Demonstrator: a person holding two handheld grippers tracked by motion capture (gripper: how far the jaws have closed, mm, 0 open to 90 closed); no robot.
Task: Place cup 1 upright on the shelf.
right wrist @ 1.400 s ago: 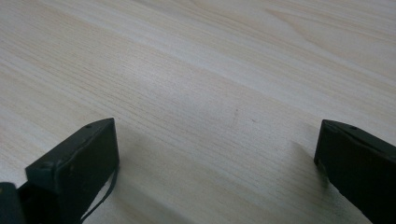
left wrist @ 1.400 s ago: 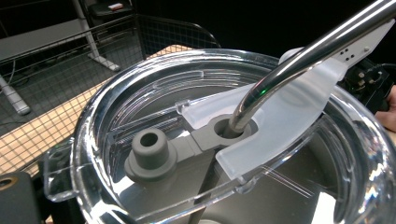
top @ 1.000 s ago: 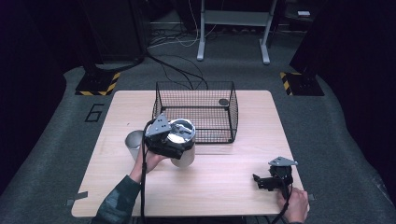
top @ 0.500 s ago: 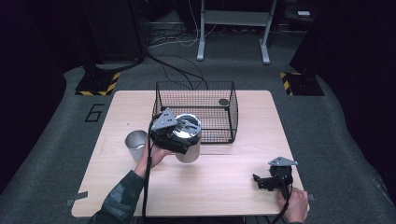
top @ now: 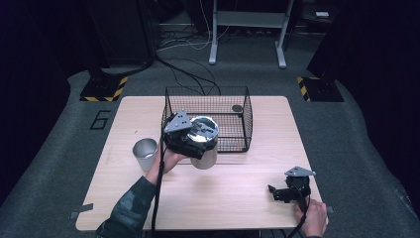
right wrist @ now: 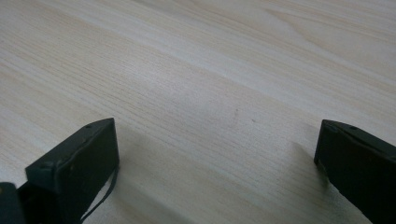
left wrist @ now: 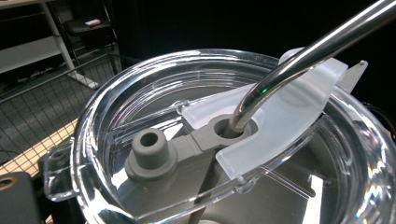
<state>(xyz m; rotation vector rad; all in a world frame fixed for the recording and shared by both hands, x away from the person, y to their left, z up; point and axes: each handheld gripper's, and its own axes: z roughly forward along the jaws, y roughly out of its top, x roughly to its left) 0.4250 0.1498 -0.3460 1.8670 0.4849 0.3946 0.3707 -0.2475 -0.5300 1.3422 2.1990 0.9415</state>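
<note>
Lifted since 0.5 s ago, the left gripper (top: 190, 141) carries the lidded tumbler (top: 203, 140) beside the wire basket (top: 233, 119); right gripper (top: 275, 192) rests released. Floor marking reads "6" (top: 100, 119).

You have a wire basket (top: 233, 121) standing on the far middle of the wooden table (top: 237, 198), with a small dark round object (top: 237, 108) lying inside at its far right corner. A steel cup (top: 145, 152) stands upright on the table's left side, well apart from the basket. On the grey floor beyond your table there are two yellow-and-black striped bases (top: 104, 88), one at each side, black cables (top: 195, 72) running between them, and a grey stand (top: 246, 29) farther back. A number 6 (top: 100, 119) is marked on the floor left of the table.
</note>
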